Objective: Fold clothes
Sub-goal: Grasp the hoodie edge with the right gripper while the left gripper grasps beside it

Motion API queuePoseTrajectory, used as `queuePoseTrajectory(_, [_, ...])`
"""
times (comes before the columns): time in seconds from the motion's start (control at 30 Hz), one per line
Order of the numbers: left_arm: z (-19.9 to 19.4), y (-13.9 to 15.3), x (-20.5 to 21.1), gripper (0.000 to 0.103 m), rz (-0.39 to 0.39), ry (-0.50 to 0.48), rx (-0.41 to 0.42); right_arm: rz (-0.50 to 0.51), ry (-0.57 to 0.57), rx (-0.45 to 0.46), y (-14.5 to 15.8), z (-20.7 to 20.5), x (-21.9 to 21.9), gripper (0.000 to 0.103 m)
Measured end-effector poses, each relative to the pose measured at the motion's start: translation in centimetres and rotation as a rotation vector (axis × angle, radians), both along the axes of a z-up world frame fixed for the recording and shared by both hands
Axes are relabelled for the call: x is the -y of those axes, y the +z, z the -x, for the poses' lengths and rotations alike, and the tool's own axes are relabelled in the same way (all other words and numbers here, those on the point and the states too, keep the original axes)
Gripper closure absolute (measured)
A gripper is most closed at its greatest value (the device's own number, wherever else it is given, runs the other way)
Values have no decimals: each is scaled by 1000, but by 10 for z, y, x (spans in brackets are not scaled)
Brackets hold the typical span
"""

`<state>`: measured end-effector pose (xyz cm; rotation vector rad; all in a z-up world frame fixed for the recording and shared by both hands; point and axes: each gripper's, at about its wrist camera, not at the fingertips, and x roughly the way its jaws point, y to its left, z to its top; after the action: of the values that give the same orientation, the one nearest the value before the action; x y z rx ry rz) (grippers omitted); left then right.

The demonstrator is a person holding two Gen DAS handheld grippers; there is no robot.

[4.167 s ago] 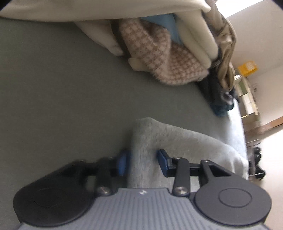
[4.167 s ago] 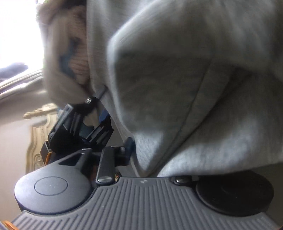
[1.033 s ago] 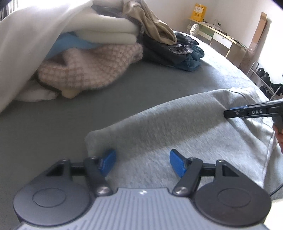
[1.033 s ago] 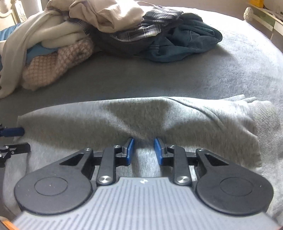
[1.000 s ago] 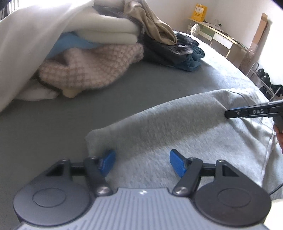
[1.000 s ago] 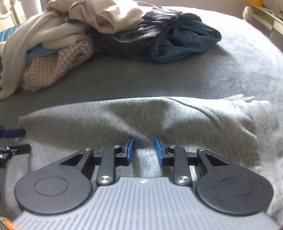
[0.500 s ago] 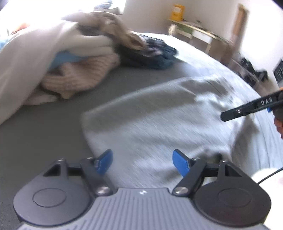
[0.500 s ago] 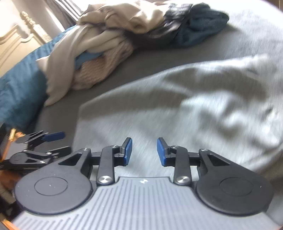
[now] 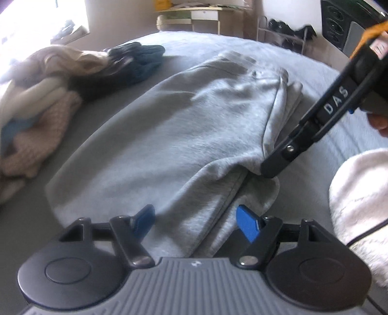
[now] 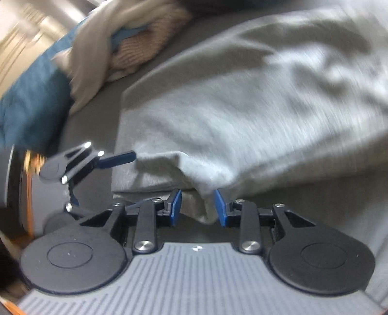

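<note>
A grey sweat garment (image 9: 184, 126) lies spread on the grey bed (image 9: 242, 46), with one folded edge turned up near me. My left gripper (image 9: 196, 218) is open, and the garment's seamed near edge lies between its blue pads (image 9: 247, 223). In the left wrist view my right gripper (image 9: 269, 169) comes in from the right, its tip at the turned-up fold. The right wrist view shows the right gripper (image 10: 197, 207) open, with a hanging corner of the garment (image 10: 242, 109) between its pads. The left gripper (image 10: 114, 157) shows there at the left, beside the same edge.
A pile of other clothes (image 9: 55, 80), beige, pink knit and dark blue, lies at the bed's far left. A teal blanket (image 10: 29, 104) is beside it. A desk (image 9: 194, 14) and shoe rack (image 9: 283, 29) stand behind the bed. A white fleece sleeve (image 9: 359, 206) is at right.
Both grippers have swung from the garment's middle to its near edge. The right gripper's pads now straddle a fabric corner, and the edge is lifted into a fold.
</note>
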<state>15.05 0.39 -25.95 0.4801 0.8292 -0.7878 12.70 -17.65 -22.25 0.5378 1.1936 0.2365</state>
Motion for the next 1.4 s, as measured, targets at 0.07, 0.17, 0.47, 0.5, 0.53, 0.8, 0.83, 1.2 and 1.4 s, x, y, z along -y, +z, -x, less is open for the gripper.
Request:
queuePoseTrajectory(0.07, [-1, -1, 2, 28, 4, -4, 3, -61, -95, -74, -12, 8, 9, 72])
queuePoseTrajectory(0.17, [-3, -1, 1, 28, 13, 3, -2, -158, -201, -128, -28, 17, 16, 72])
queuePoseTrajectory(0.47, [-10, -2, 2, 29, 21, 11, -17, -381, -399, -156, -65, 31, 18, 89])
queuePoseTrajectory(0.5, [-11, -2, 2, 31, 20, 6, -18, -375, -391, -132, -61, 32, 18, 95])
queuePoseTrajectory(0.53, [-10, -2, 4, 34, 17, -4, -18, -373, -384, -108, -57, 34, 18, 97])
queuePoseTrajectory(0.8, [-17, -9, 15, 46, -29, -23, -26, -355, -303, -28, -41, 37, 13, 99])
queuePoseTrajectory(0.83, [-16, -11, 17, 45, -43, -38, -24, -356, -302, -29, -40, 39, 13, 99])
queuePoseTrajectory(1.2, [-29, -6, 10, 55, 24, 43, -99, -322, -256, -17, -39, 32, 14, 100])
queuePoseTrajectory(1.4, [-32, -9, 10, 67, 13, 26, -113, -319, -249, -10, -39, 32, 16, 100])
